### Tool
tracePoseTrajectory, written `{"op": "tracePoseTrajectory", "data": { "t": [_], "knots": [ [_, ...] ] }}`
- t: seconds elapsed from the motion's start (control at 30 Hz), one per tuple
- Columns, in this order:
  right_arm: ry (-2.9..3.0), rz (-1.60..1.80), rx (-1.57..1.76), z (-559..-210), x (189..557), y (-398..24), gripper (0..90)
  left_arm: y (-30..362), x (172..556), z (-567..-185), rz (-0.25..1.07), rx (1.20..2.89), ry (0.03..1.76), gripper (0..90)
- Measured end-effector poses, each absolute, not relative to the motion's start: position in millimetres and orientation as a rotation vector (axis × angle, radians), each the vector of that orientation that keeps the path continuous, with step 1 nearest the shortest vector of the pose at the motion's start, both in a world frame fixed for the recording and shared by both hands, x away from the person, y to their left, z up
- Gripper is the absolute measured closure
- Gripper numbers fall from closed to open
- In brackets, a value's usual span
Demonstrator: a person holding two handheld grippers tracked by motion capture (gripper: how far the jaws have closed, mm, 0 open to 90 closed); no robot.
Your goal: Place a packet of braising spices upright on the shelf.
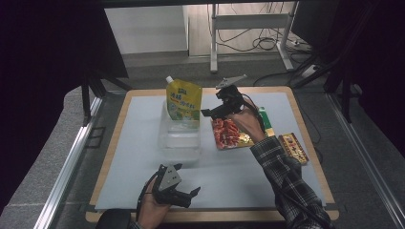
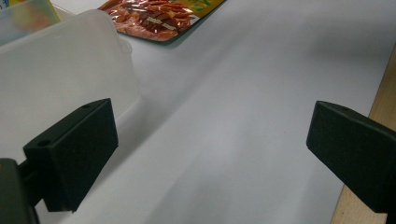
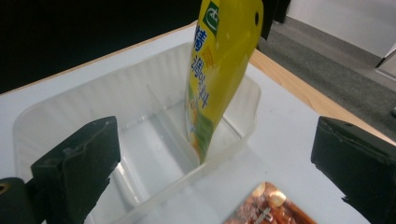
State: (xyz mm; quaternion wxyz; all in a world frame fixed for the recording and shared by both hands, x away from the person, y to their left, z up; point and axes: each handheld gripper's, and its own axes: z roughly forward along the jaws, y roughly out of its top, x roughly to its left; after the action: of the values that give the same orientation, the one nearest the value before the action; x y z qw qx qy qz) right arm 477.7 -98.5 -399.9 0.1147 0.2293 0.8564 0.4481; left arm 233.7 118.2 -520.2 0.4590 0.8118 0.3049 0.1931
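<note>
A wooden-edged table (image 1: 305, 125) with a pale sheet on top fills the middle of the frame. Grey carpet (image 1: 38, 167) surrounds it. At the upper centre stands a white metal desk frame (image 1: 248, 28) with cables (image 1: 260, 43) trailing beneath. Both upper corners lie in darkness.

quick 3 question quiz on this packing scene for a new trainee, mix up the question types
1. True or false: the yellow pouch stands upright in the far compartment of the clear bin.
2. Multiple choice: the right gripper is A) shut on the pouch, B) open, holding nothing, C) shut on the red snack packet.
3. Short answer: where does the left gripper sit, and how are its jaws?

Key
1. True; a divider splits the bin and the near compartment looks empty.
2. B; its jaws stand wide apart, between the bin and the red packet.
3. At the table's near edge, in front of the bin, with jaws open and empty.
</note>
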Motion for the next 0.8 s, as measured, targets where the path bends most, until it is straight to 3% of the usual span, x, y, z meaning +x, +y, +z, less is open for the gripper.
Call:
{"op": "tracePoseTrajectory", "data": {
  "t": [0.8],
  "knots": [
    [2.484,1.264,0.784,-417.2,447.8,-175.1,1.9,115.6,234.0,-521.9,0.471,2.013,0.741,1.7]
  ]
}}
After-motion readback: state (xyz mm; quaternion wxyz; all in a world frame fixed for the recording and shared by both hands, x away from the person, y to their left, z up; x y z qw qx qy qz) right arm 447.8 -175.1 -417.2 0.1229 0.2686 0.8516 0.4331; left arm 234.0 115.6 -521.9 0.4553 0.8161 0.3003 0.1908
